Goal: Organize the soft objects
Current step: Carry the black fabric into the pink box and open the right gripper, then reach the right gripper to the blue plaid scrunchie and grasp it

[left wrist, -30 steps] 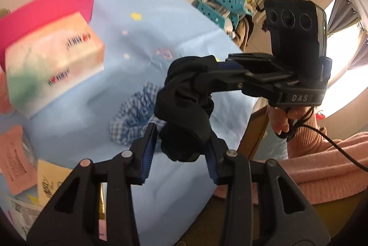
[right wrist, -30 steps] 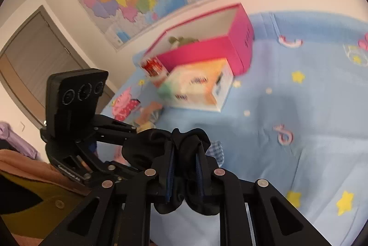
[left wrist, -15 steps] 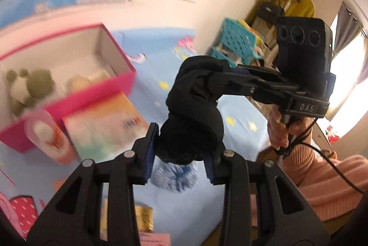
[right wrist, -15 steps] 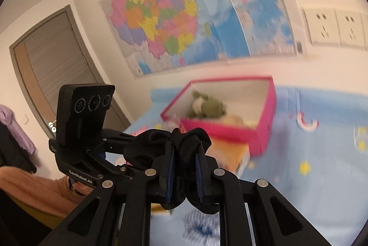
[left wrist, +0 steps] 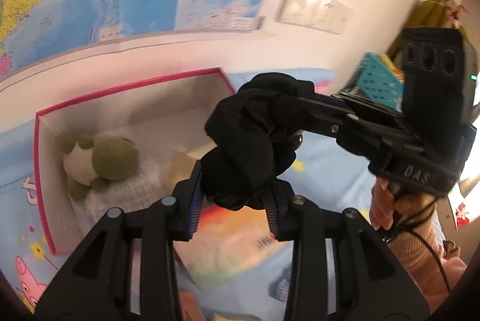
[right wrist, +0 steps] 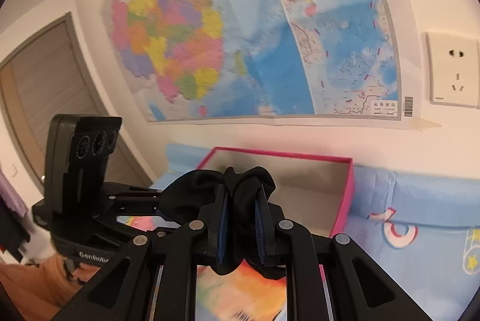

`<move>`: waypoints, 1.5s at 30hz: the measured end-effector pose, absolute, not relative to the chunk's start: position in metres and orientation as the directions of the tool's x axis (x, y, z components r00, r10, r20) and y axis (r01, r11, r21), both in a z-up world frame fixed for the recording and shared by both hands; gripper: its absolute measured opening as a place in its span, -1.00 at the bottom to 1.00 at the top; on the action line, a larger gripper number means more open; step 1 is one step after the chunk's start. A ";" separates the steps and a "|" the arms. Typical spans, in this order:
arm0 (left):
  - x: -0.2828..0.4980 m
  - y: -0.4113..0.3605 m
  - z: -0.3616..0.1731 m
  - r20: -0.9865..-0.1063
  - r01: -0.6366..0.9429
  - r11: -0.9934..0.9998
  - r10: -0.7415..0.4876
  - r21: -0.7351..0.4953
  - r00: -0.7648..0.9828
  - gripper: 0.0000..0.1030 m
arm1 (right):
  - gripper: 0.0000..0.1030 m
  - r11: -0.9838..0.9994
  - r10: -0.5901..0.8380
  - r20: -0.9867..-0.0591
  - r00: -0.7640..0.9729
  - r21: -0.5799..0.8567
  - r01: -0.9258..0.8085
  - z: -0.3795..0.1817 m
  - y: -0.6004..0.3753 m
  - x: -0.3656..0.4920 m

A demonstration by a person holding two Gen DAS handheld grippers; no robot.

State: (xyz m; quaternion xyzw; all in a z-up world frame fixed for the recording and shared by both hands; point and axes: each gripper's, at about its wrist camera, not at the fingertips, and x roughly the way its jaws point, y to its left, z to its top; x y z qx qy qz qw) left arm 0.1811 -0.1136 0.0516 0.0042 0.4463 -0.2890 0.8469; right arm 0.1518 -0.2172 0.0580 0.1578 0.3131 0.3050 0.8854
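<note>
Two tongs, one black cloth.

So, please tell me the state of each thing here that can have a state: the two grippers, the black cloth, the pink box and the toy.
Left gripper: shut on the black cloth.
Right gripper: shut on the black cloth.
Black cloth: bunched, held in the air by both grippers.
Pink box: open, no lid on it.
Green plush toy: lying inside the pink box.
</note>
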 end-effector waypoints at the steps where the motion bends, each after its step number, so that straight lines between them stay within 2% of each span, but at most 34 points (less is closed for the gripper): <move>1: 0.192 -0.114 0.047 -0.771 0.478 0.843 -0.470 -0.247 0.430 -0.26 | -0.70 0.780 0.620 -0.476 0.624 0.457 -0.426 0.053 -0.214 0.162; 9: 0.245 -0.117 0.019 -0.842 0.390 0.893 -0.378 -0.224 0.384 -0.26 | -0.70 0.830 0.554 -0.569 0.608 0.440 -0.344 0.015 -0.203 0.216; 11: 0.254 -0.115 0.016 -0.855 0.367 0.905 -0.357 -0.216 0.377 -0.21 | -0.59 0.848 0.525 -0.597 0.606 0.424 -0.317 0.008 -0.200 0.227; 13: 0.261 -0.114 0.014 -0.860 0.351 0.909 -0.355 -0.226 0.367 -0.14 | -0.34 0.874 0.482 -0.639 0.600 0.403 -0.273 0.003 -0.198 0.234; 16: 0.261 -0.107 0.014 -0.858 0.330 0.919 -0.341 -0.218 0.383 -0.07 | -0.32 0.882 0.461 -0.633 0.622 0.403 -0.245 0.002 -0.202 0.229; 21: 0.230 -0.093 0.031 -0.813 0.359 0.916 -0.342 -0.178 0.470 -0.07 | -0.25 0.869 0.484 -0.589 0.647 0.411 -0.276 0.014 -0.214 0.197; 26: 0.180 -0.088 0.050 -0.744 0.478 0.857 -0.445 -0.193 0.498 -0.06 | -0.11 0.828 0.553 -0.544 0.631 0.442 -0.345 0.027 -0.233 0.148; 31: 0.130 -0.090 0.054 -0.715 0.557 0.797 -0.528 -0.232 0.458 -0.05 | -0.02 0.779 0.626 -0.537 0.566 0.470 -0.416 0.028 -0.244 0.094; 36: 0.087 -0.099 0.035 -0.737 0.614 0.747 -0.561 -0.255 0.376 -0.05 | -0.02 0.767 0.642 -0.586 0.495 0.491 -0.413 0.007 -0.242 0.052; 45: 0.051 -0.125 -0.034 -0.826 0.617 0.715 -0.534 -0.328 0.180 -0.05 | -0.01 0.770 0.637 -0.688 0.346 0.560 -0.305 -0.063 -0.235 0.005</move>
